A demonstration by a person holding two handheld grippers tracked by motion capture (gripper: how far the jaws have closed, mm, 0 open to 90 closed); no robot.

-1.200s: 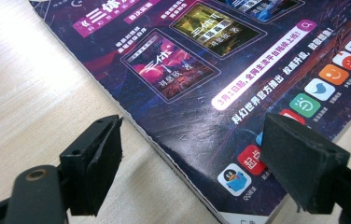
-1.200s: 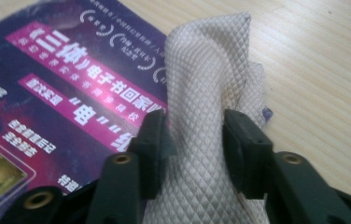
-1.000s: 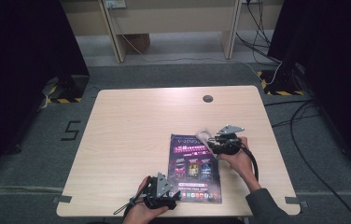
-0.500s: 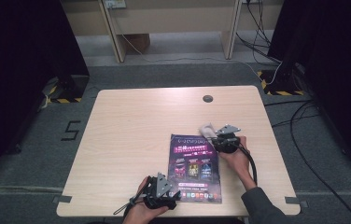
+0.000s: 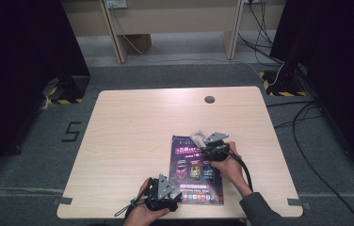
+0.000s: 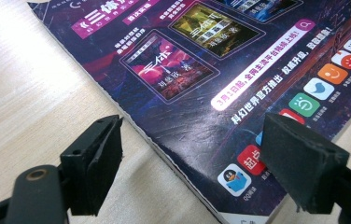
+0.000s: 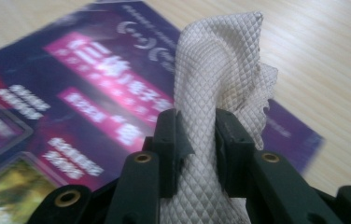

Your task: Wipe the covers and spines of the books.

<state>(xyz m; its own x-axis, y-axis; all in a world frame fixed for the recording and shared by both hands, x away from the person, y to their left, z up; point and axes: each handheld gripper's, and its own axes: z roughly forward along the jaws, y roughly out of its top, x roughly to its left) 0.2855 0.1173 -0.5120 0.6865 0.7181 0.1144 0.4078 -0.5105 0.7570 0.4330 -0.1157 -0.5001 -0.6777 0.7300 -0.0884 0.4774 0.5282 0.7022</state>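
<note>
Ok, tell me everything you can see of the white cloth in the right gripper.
The white cloth is a thin fabric with a quilted diamond weave, bunched into upright folds with a ragged top edge. The right gripper has just been closing and now pinches it. It stands over the far end of the purple magazine on the wooden table.

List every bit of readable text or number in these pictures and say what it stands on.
"5": dark figure on the grey floor, left of the table.
"三体": white title on the magazine cover, at its upper left in the left gripper view.
"QQ阅读": under the blue app icon at the cover's near edge.
Other cover print: too small or tilted to read.
Right gripper view: cover lettering blurred.
</note>
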